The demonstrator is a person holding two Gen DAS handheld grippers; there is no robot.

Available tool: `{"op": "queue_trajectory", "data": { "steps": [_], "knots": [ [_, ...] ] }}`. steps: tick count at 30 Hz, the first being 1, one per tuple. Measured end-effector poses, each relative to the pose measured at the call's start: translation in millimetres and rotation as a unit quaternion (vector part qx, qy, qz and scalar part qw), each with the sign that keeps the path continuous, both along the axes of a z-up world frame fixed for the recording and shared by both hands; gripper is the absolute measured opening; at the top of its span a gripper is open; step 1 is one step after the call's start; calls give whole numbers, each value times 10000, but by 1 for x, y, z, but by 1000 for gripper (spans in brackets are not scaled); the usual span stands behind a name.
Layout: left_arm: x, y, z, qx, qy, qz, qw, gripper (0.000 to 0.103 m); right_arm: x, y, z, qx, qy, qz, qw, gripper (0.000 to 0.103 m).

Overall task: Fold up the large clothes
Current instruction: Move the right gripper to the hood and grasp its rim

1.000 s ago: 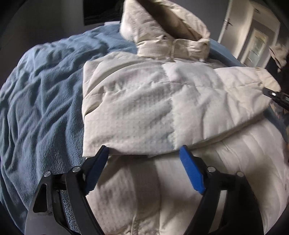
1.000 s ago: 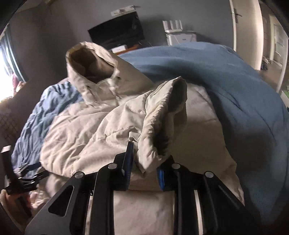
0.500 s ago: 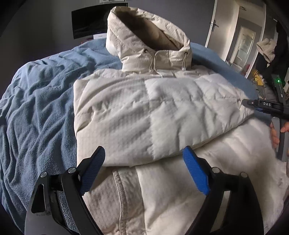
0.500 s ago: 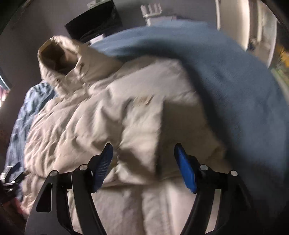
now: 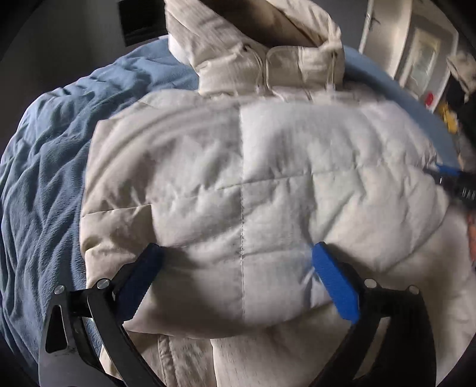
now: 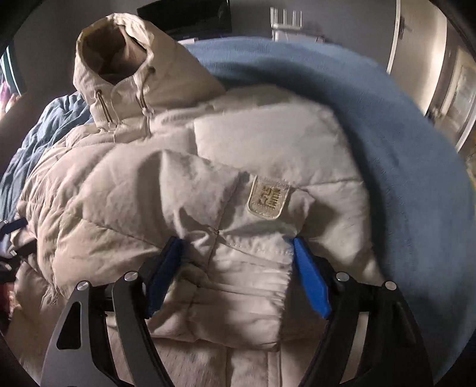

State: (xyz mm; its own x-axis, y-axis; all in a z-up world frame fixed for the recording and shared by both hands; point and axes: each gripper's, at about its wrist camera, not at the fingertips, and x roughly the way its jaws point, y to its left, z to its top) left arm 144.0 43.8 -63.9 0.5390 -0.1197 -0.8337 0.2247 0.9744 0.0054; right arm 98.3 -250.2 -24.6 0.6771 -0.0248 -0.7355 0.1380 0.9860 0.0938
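A cream quilted hooded jacket (image 5: 253,178) lies on a blue blanket (image 5: 44,178), its sleeves folded across the body and its hood (image 5: 253,38) at the far end. My left gripper (image 5: 238,274) is open, its blue pads straddling the folded sleeve close above the fabric. In the right wrist view the jacket (image 6: 178,193) shows a sleeve with a small logo patch (image 6: 267,199). My right gripper (image 6: 238,274) is open, its pads either side of the sleeve cuff. The right gripper's tip also shows in the left wrist view (image 5: 455,181) at the jacket's right edge.
The blue blanket (image 6: 386,148) covers the bed on all sides of the jacket. A dark screen (image 6: 190,15) and a white device (image 6: 285,23) stand against the grey back wall. A white door (image 5: 422,56) is at the right.
My right gripper has let go of the sleeve cuff and opened; the sleeve now lies across the jacket. Both grippers have moved closer over the jacket. The left one stayed open.
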Motion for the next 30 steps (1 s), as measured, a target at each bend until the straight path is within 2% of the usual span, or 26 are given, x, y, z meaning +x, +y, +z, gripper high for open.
{"op": "queue_trajectory", "data": {
  "steps": [2, 4, 13, 15, 17, 19, 21, 23, 26, 30],
  "knots": [
    [-1, 2, -2, -89, -38, 34, 9999, 97, 2, -4, -3, 83, 37, -64, 9999, 83],
    [-4, 3, -2, -147, -112, 37, 9998, 97, 1, -7, -6, 90, 52, -233, 9997, 96],
    [-10, 0, -5, -85, -422, 39, 9991, 97, -12, -10, -16, 416, -137, -497, 9978, 96],
    [-11, 0, -5, -92, -430, 41, 9990, 97, -13, -11, -15, 472, -131, -425, 9979, 96],
    [-12, -1, -3, -4, -421, 62, 9991, 97, -12, -11, -9, 395, 50, -122, 9991, 96],
    [-13, -3, 4, 40, -460, 148, 9988, 96, -14, -7, 6, -80, -85, -259, 9996, 96],
    [-12, -3, 19, 8, -593, 240, 9980, 96, -21, 0, 33, -488, -668, -291, 9962, 96],
    [-8, -2, 36, -117, -738, 290, 9968, 96, -24, 7, 61, -629, -1196, -123, 9907, 96],
    [9, 2, 60, -218, -876, 435, 9950, 96, 0, 15, 92, -587, -1298, 0, 9898, 96],
    [50, 9, 86, -339, -922, 656, 9930, 96, 50, 17, 120, 3, -1286, 233, 9914, 96]
  ]
}}
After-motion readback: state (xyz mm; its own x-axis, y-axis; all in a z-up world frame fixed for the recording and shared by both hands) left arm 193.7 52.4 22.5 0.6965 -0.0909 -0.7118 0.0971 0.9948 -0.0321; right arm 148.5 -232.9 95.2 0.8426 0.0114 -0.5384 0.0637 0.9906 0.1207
